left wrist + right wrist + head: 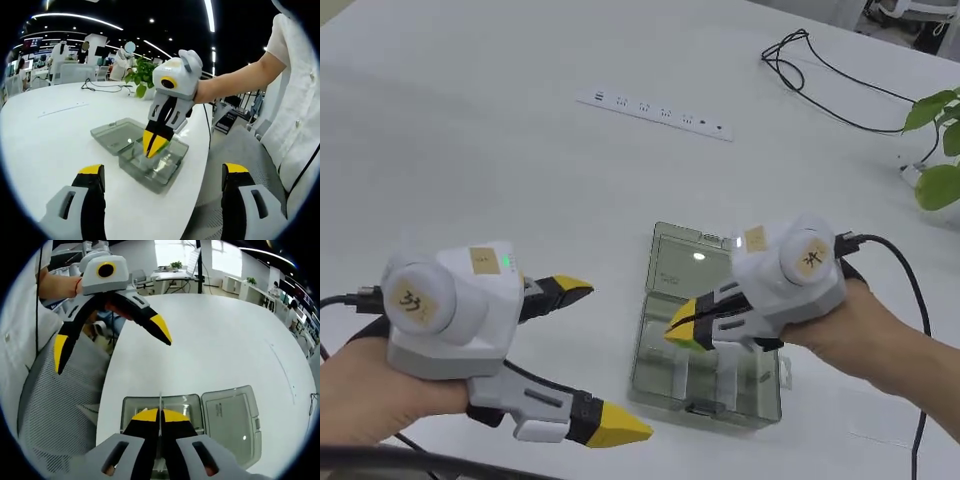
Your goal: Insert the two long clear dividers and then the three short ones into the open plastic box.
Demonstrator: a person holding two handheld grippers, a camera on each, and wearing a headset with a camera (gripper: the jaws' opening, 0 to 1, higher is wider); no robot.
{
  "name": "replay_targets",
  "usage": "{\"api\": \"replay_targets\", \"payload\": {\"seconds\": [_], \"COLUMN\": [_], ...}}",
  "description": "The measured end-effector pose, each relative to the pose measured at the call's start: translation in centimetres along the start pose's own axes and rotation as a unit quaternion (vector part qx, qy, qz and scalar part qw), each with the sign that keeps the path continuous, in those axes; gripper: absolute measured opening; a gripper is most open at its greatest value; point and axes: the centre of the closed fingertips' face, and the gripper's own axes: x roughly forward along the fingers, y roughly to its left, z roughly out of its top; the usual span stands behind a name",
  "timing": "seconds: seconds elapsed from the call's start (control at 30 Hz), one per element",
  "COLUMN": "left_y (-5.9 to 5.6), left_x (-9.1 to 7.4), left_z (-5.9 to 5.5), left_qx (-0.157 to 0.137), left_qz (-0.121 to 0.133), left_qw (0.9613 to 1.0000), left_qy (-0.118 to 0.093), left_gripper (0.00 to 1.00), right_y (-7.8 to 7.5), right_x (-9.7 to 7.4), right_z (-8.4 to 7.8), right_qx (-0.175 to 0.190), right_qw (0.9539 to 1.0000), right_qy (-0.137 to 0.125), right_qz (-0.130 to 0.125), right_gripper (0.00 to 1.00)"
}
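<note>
White office table (470, 120): box (685, 268), power strip (655, 112), plant (940, 150).

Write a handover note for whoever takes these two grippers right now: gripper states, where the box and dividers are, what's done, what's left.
Left gripper: open, holding nothing, off to the left of the box.
Right gripper: shut on a thin clear divider seen edge-on, tips over the box's base.
Box: open on the white table, lid lying flat on the far side.
Done: clear walls seem to stand in the base; the count cannot be told.
Left: seat the held divider, then likely check the count against two long and three short.
</note>
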Motion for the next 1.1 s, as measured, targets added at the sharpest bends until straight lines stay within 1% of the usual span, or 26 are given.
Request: {"api": "replay_targets", "payload": {"seconds": [0.07,0.23,0.37,0.5,0.63,0.7,0.8,0.87,1.1], "left_y": [0.0,0.0,0.0,0.0,0.1,0.2,0.1,0.1,0.1], "left_x": [0.0,0.1,0.1,0.1,0.1,0.1,0.1,0.1,0.1], "left_z": [0.0,-0.1,-0.1,-0.1,0.0,0.0,0.1,0.1,0.2], "left_qx": [0.001,0.0,-0.001,-0.001,-0.002,-0.002,-0.001,-0.001,0.0], "left_qz": [-0.001,-0.001,-0.002,-0.001,0.0,0.001,0.0,0.001,0.001], "left_qw": [1.0,1.0,1.0,1.0,1.0,1.0,1.0,1.0,1.0], "left_qy": [0.002,0.002,0.003,0.001,0.002,0.001,0.0,0.0,0.002], "left_gripper": [1.0,1.0,1.0,0.99,0.99,0.99,0.99,0.99,0.99], "right_y": [0.1,0.0,0.0,0.0,0.1,0.1,0.0,0.0,-0.1], "right_x": [0.3,0.9,1.3,1.7,2.1,1.8,1.8,1.8,1.9], "right_z": [-0.3,-0.5,-0.9,-1.1,-1.5,-1.5,-1.5,-1.5,-1.6], "right_qx": [-0.01,-0.006,-0.013,-0.021,-0.037,-0.038,-0.034,-0.037,-0.032], "right_qw": [0.9999,0.9997,0.9992,0.9982,0.9964,0.9963,0.9962,0.9959,0.9963], "right_qy": [0.011,0.025,0.039,0.055,0.075,0.078,0.08,0.082,0.079], "right_qz": [0.0,0.002,0.003,0.003,-0.002,0.0,0.0,-0.001,-0.005], "right_gripper": [0.02,0.02,0.02,0.02,0.02,0.02,0.02,0.02,0.03]}}
